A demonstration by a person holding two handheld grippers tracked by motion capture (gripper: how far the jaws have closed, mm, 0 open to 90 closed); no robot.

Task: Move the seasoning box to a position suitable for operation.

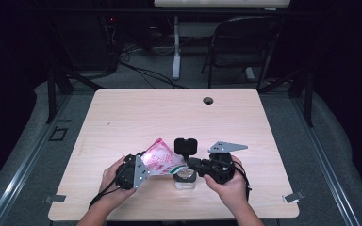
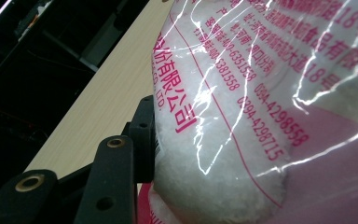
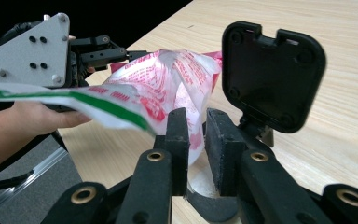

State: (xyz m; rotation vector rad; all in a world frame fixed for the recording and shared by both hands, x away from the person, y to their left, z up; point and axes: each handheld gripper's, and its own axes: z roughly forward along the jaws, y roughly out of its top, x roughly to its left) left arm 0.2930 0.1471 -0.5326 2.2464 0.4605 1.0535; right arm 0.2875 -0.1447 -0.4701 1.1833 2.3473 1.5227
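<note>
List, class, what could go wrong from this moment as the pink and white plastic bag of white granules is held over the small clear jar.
1. The pink and white plastic bag of white granules hangs tilted over the small clear jar; its narrow mouth could be missed, spilling grains on the wooden table.
2. The right gripper has a small gap between its jaws beside the bag's corner, so the corner may slip.
3. The gripper could knock the jar over.

The clear plastic bag (image 2: 261,116) carries pink print: Chinese characters including "有限公司", the letters "CO.,LTD.", and phone-style numbers "0394-4298558", "0394-4298715" and one ending "5381558", plus "18".
</note>
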